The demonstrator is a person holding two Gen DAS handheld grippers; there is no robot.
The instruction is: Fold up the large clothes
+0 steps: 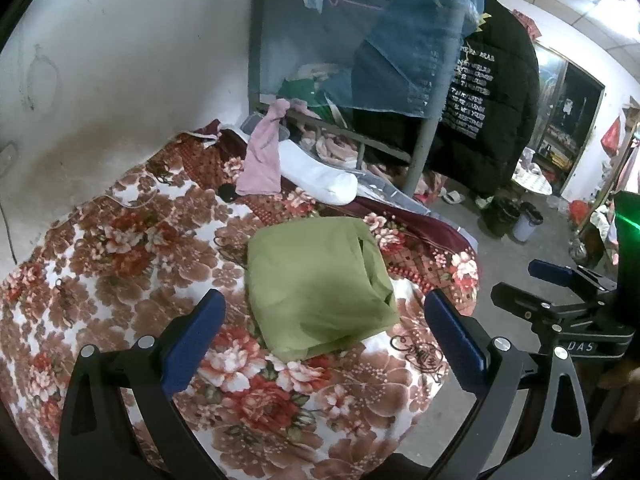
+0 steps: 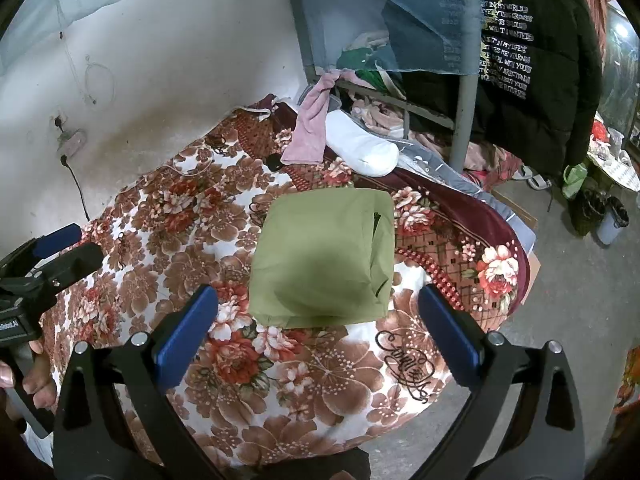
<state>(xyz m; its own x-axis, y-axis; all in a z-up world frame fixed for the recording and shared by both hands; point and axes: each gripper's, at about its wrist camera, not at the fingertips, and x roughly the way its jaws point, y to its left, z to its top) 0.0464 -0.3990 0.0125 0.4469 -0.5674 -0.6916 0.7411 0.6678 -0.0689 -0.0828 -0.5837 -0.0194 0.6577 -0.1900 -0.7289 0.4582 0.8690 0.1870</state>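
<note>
A green garment lies folded into a compact rectangle on a floral blanket; it also shows in the right wrist view, on the same blanket. My left gripper is open and empty, held above the blanket just short of the garment's near edge. My right gripper is open and empty too, hovering in front of the garment. Each gripper shows at the edge of the other's view: the right one and the left one.
A pink cloth, a white bundle and grey clothes lie at the blanket's far end. A metal bunk frame with blue netting and a black jacket stand behind. Concrete floor with bins lies to the right. The wall is on the left.
</note>
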